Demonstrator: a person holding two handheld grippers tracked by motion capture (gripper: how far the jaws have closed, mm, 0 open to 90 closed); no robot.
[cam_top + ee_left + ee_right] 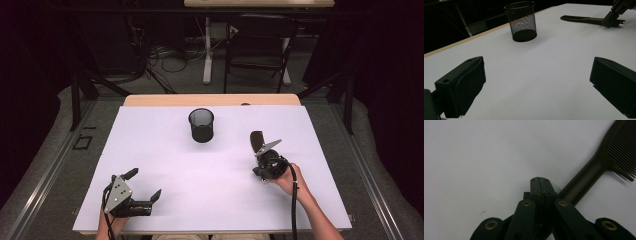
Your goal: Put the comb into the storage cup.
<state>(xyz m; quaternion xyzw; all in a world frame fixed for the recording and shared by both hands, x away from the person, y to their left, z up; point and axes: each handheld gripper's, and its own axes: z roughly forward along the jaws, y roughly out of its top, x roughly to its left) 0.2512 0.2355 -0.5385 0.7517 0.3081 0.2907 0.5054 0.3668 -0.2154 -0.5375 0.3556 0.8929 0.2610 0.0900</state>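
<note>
- the right gripper point(540, 181) is pressed together over the handle end of the black comb point(599, 162), which lies flat on the white surface point(165, 150).
- the comb's long axis runs away from that gripper, fine teeth at the far end; the mesh cup point(201, 125) stands to its left.
- the left gripper point(145, 186) rests well apart, jaws spread, empty.

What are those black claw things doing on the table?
A person holds one claw in each hand. The right gripper is shut and sits over the handle of a black comb lying on the white table. The left gripper is open, holding nothing. A black mesh cup stands farther back.
</note>
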